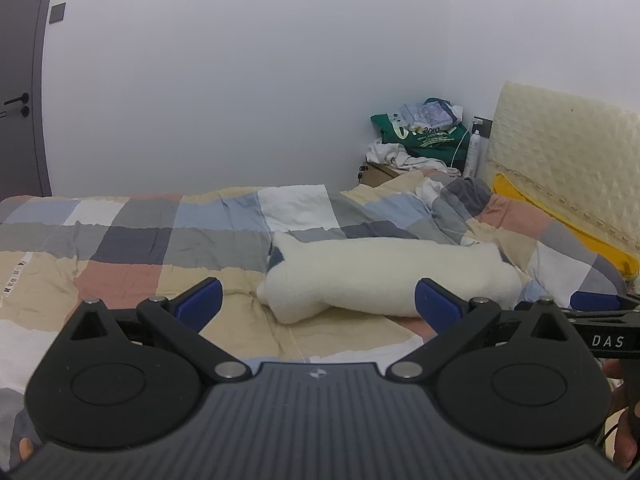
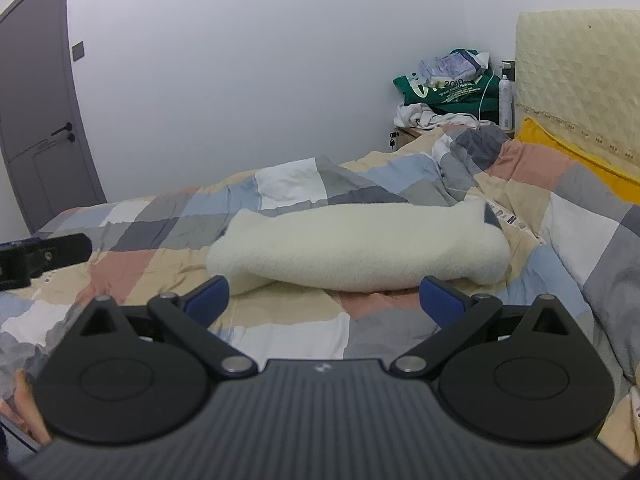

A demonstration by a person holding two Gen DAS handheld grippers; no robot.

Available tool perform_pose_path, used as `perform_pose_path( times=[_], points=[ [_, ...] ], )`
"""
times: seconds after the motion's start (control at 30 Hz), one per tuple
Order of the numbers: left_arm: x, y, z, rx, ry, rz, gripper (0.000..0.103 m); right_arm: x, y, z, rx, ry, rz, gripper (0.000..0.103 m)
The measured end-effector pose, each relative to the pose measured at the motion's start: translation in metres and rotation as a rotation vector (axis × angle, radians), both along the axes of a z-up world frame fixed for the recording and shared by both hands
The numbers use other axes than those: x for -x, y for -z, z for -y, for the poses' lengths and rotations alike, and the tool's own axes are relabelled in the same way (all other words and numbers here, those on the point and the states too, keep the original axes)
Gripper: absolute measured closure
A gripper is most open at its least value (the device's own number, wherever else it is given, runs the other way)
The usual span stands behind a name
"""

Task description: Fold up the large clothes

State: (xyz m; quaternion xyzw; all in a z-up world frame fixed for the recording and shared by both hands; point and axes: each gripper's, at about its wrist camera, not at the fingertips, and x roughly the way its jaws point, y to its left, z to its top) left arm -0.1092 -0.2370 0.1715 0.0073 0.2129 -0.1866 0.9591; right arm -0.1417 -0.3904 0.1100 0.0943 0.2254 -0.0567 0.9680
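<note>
A cream fleece garment (image 1: 384,280) lies folded into a thick bundle on the checked quilt (image 1: 132,248). In the left wrist view it sits just beyond my left gripper (image 1: 318,302), which is open with nothing between its blue pads. The right wrist view shows the same bundle (image 2: 360,244) lying across the bed ahead of my right gripper (image 2: 324,300), also open and empty. Neither gripper touches the garment. The other gripper's body (image 1: 600,320) shows at the right edge of the left wrist view, and a dark gripper part (image 2: 40,260) shows at the left of the right wrist view.
The quilt (image 2: 280,328) covers the bed. A yellow pillow (image 1: 560,220) and padded cream headboard (image 1: 560,152) stand at the right. A bedside table holds a green bag (image 1: 424,132), white clothes and a spray can (image 1: 474,150). A grey door (image 2: 36,128) is at the left.
</note>
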Motion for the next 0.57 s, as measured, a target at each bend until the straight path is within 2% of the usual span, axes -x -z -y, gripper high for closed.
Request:
perform_pose_path(
  times=[0.57],
  points=[
    [0.0044,-0.0031,0.0028,-0.003,0.004,0.003,0.0,0.0034,-0.0001,0.0007,-0.001,0.007,0.006,0.0]
  ],
)
